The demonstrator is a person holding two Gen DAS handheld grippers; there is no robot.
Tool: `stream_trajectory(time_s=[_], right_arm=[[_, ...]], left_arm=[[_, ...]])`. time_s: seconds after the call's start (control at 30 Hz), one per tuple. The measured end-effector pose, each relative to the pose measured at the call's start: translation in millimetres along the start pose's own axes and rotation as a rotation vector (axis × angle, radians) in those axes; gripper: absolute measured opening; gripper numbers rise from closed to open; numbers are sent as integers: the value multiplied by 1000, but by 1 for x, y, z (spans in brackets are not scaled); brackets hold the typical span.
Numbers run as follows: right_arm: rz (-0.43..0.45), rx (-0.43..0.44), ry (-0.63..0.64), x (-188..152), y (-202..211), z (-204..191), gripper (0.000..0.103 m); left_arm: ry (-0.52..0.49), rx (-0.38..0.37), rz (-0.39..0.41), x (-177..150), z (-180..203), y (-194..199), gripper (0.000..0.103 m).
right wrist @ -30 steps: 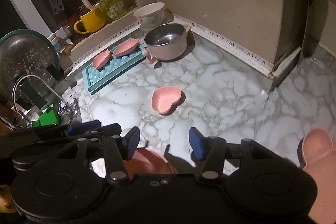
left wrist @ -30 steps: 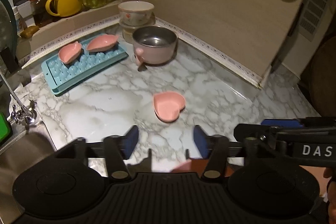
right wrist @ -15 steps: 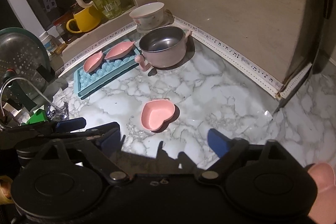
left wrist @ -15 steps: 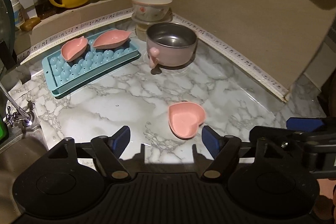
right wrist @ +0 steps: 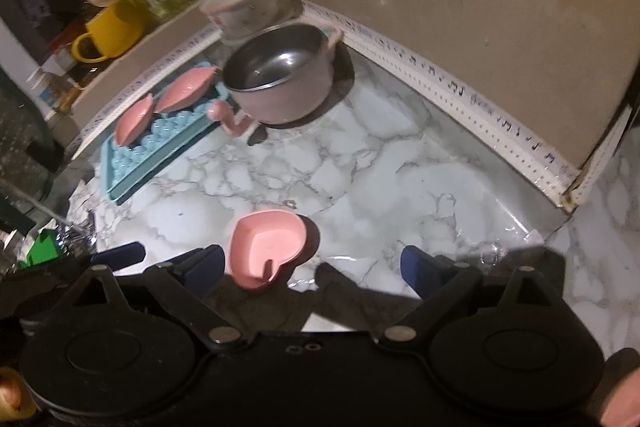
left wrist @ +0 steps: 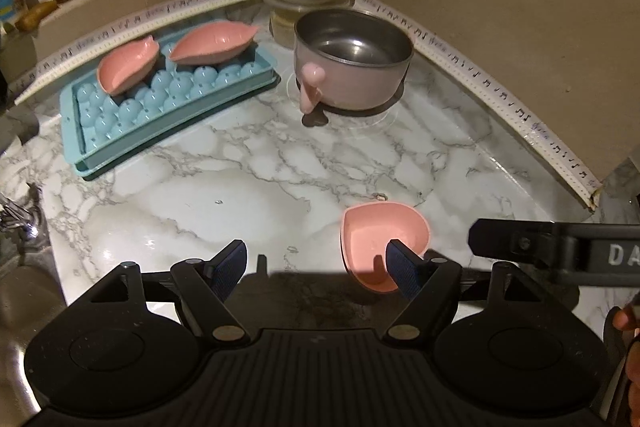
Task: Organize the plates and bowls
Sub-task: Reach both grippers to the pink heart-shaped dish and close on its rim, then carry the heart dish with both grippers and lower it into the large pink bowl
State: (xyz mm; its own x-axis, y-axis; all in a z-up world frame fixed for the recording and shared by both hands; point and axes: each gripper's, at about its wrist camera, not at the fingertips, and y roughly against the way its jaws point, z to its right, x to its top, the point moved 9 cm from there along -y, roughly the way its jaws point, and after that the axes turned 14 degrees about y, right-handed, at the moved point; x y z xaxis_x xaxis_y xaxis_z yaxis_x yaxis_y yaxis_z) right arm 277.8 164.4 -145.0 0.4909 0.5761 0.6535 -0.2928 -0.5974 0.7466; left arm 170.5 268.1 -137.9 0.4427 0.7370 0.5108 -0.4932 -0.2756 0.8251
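Hiding heart dish (left wrist: 380,243) edge, left tool (left wrist: 318,265) spread

Left gripper (left wrist: 318,265): closing in on the heart dish (left wrist: 382,245), its right finger now overlapping the rim
Right gripper (right wrist: 312,263): jaws spreading wider, nearing the dish from its other side

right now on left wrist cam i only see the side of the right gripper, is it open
observer: yes, the right gripper is wide open and holds nothing
operator: where's the heart dish relative to it
observer: the heart dish lies on the counter, off centre, close to its left-hand finger
operator: does the steel pot have a second handle
observer: yes, the pot has another pink handle on its far side
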Motion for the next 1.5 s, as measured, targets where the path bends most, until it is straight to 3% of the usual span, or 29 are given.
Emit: stream_trajectory(time_s=[0.13,0.3,0.47,0.77,0.93,1.0,1.3,1.5], right_arm=[[-35,11,-16,3,-21,5,90],[-61,22,-41,7,-41,9,76],[-88,34,-43,7,-56,8,69],[-112,50,-30,9,-69,0,40],[-119,60,-31,10,-73,-2,28],[-126,64,-21,10,-74,-5,21],[-128,65,-7,9,-76,-9,5],[-122,55,-5,8,-75,-10,2]], left_arm=[[0,7,-24,0,1,-15,76],[2,11,-51,-1,3,-27,76],[0,16,-61,-4,5,-36,76],[7,14,-70,0,5,-46,75],[4,0,-81,-1,8,-48,62],[3,-4,-89,-3,8,-49,47],[2,-24,-102,-6,11,-52,17],[1,-32,-100,-6,12,-51,10]])
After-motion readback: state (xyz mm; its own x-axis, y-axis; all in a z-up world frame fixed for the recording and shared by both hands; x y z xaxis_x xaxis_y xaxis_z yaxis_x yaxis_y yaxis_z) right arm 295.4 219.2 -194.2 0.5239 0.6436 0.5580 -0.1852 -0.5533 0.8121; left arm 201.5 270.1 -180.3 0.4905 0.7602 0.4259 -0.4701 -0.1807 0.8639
